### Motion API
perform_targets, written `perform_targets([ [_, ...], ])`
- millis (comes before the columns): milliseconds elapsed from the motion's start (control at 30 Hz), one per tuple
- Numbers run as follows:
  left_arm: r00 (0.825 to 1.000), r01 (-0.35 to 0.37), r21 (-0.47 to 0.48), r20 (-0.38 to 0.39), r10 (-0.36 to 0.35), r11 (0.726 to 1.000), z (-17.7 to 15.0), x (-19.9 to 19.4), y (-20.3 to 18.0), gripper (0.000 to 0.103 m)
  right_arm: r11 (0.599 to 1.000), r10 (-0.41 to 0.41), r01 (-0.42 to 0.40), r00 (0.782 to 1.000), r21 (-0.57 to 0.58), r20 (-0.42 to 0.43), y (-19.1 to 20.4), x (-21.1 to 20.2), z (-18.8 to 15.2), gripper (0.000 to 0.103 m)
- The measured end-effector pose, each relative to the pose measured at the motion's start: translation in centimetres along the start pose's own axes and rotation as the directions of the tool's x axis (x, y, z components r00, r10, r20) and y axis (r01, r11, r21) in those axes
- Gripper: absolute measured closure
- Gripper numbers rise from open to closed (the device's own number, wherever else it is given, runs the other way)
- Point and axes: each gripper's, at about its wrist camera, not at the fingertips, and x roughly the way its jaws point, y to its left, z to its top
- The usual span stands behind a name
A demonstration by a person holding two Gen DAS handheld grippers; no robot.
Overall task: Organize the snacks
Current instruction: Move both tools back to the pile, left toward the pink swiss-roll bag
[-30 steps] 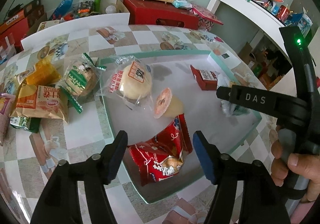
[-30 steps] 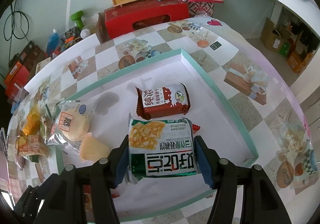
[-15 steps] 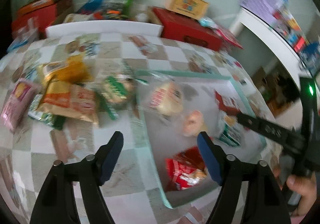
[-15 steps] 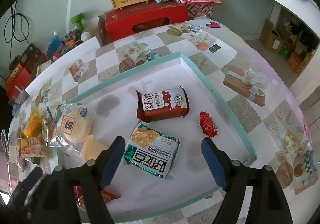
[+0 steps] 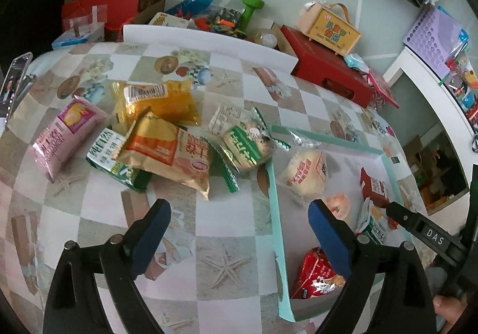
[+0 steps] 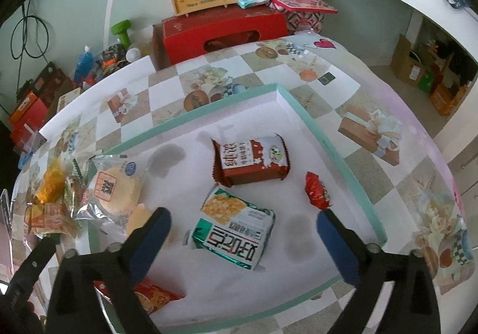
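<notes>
1. Cluttered room: a checked, picture-printed tablecloth point(image 5: 227, 268) carries a shallow white tray with a teal rim point(image 6: 355, 181).
2. Loose soft foil snack packets point(image 5: 167, 151) are heaped left of the tray; judged light, crinkly and slippery, best pinched across the flat middle.
3. Left gripper point(image 5: 239, 238) is seen spread, empty, jaws just opened.
4. Right gripper point(image 6: 243, 247) is seen spread around the released green-and-white cracker packet point(image 6: 236, 229) lying in the tray.

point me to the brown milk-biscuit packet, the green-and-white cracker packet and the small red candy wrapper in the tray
brown foil milk-biscuit packet point(image 6: 251, 161): right wrist view, on its white printed label.
green-and-white plastic cracker packet point(image 6: 236, 229): right wrist view, middle of its face.
small red foil candy wrapper point(image 6: 317, 190): right wrist view, on its body.
</notes>
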Motion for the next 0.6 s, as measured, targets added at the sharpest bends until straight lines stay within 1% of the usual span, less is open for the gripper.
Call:
perform_targets([
  [67,1.000,-0.009,-0.002,0.004,0.009,1.000,0.2,-0.2,0.2,0.009,1.000,0.012,-0.012,1.000,-0.011,0.001,0.5,0.1,0.0,0.000],
  [133,1.000,-0.011,-0.009,0.007,0.012,1.000,0.4,-0.3,0.6,0.004,1.000,0.022,-0.022,1.000,-0.021,0.002,1.0,0.2,-0.1,0.000],
  [200,1.000,-0.017,-0.013,0.011,0.017,1.000,0.7,-0.5,0.9,0.003,0.999,0.037,-0.037,0.999,-0.031,0.004,1.5,0.2,-0.1,0.000],
  [367,0.998,-0.052,0.012,0.022,0.052,0.999,1.3,-0.9,1.6,0.002,0.996,0.080,-0.079,0.996,-0.038,0.037,2.5,0.0,-0.3,0.000],
  [500,0.997,-0.075,0.013,0.038,0.074,0.997,1.9,-1.2,2.7,0.002,0.996,0.070,-0.067,0.996,-0.062,0.055,3.3,0.1,-0.4,0.000],
  [600,0.995,-0.081,0.001,0.063,0.081,0.997,2.5,-1.7,3.8,0.002,0.995,0.081,-0.077,0.994,-0.062,0.075,3.5,0.0,-0.4,0.000],
])
